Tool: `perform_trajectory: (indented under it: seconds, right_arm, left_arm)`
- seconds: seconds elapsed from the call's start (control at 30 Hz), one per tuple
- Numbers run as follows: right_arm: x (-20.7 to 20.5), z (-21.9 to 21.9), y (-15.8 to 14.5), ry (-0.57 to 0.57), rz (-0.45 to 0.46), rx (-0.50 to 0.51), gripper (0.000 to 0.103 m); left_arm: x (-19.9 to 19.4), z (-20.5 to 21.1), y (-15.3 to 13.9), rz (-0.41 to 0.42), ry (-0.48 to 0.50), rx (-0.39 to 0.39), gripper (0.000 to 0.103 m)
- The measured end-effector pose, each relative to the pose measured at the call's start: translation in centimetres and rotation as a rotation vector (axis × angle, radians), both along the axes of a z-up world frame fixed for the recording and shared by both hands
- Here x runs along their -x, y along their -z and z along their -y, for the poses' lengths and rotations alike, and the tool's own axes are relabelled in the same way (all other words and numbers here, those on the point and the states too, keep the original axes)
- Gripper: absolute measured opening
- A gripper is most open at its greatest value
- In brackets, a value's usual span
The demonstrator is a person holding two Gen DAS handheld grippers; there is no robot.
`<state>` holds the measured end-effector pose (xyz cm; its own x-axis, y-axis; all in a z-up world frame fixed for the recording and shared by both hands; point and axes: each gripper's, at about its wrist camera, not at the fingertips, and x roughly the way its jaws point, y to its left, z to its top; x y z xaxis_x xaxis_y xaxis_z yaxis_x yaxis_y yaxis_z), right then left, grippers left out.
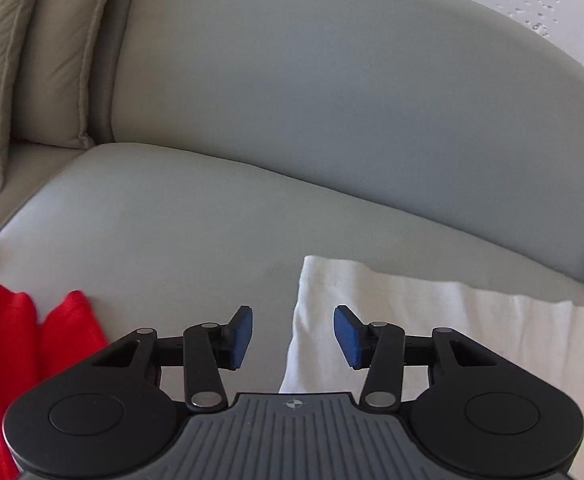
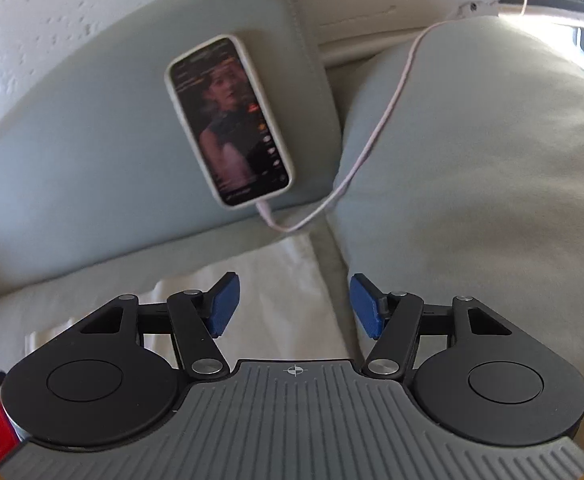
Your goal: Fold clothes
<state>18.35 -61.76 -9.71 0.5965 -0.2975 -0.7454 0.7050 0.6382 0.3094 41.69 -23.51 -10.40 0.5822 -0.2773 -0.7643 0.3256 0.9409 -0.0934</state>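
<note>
While both tools hover above the sofa seat (image 1: 172,216), each has its blue-padded fingers spread wide with nothing between them. Left gripper (image 1: 293,336): poised over the left edge of a white garment (image 1: 412,320) that lies flat on the seat; a red garment (image 1: 16,344) lies crumpled on the seat to its left, apart from the white one. Right gripper (image 2: 292,306): above the same white cloth. A phone (image 2: 230,120), screen lit, leans against the back cushion (image 2: 92,140), its cable (image 2: 380,128) trailing beside a pillow (image 2: 492,180).
</note>
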Motion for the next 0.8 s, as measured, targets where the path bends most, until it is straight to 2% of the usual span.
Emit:
perform_trajectory:
  seconds: [0.1, 0.2, 0.27, 0.33, 0.4, 0.47, 0.5, 0.53, 0.6, 0.7, 0.8]
  right_arm:
    - [-1.0, 3.0, 2.6, 0.016, 0.054, -0.069, 0.062]
    - [-1.8, 4.5, 4.6, -0.016, 0.091, -0.113, 0.052]
    - [-2.4, 4.8, 5.5, -0.044, 0.094, -0.119, 0.047]
    - [-2.9, 4.9, 6.1, -0.081, 0.080, -0.105, 0.046]
    - [-3.4, 4.6, 6.7, -0.127, 0.054, -0.081, 0.044]
    - [-3.8, 3.8, 6.7, -0.169, 0.040, -0.034, 0.041]
    - [-4.1, 3.3, 6.6, -0.195, 0.033, 0.000, 0.014]
    - [-4.1, 2.7, 6.3, -0.204, 0.029, 0.049, 0.003]
    - [-3.8, 1.5, 5.5, -0.176, 0.031, 0.179, 0.003]
    - [-3.1, 0.5, 5.6, -0.114, 0.022, 0.306, 0.003]
    - [-3.4, 0.9, 6.1, -0.091, -0.013, 0.280, 0.003]
  left_arm:
    - [-1.6, 1.0, 1.8, -0.015, 0.039, 0.002, 0.048]
    - [-2.2, 1.1, 2.8, -0.006, 0.085, 0.029, 0.046]
    - [-2.3, 1.0, 3.2, 0.003, 0.105, 0.034, 0.046]
    - [-2.2, 1.1, 3.4, 0.021, 0.119, 0.024, 0.043]
    - [-1.7, 1.2, 3.3, 0.042, 0.142, 0.022, 0.013]
    - [-1.3, 1.4, 3.0, 0.064, 0.167, 0.011, 0.004]
    - [-0.9, 1.5, 2.8, 0.092, 0.180, -0.003, 0.003]
    - [-0.5, 1.4, 2.6, 0.125, 0.189, -0.006, 0.003]
    - [0.1, 1.2, 2.3, 0.187, 0.177, -0.001, 0.003]
    - [-0.4, 2.2, 3.7, 0.198, 0.144, -0.059, 0.003]
    - [-0.3, 3.5, 4.9, 0.231, 0.127, -0.142, 0.007]
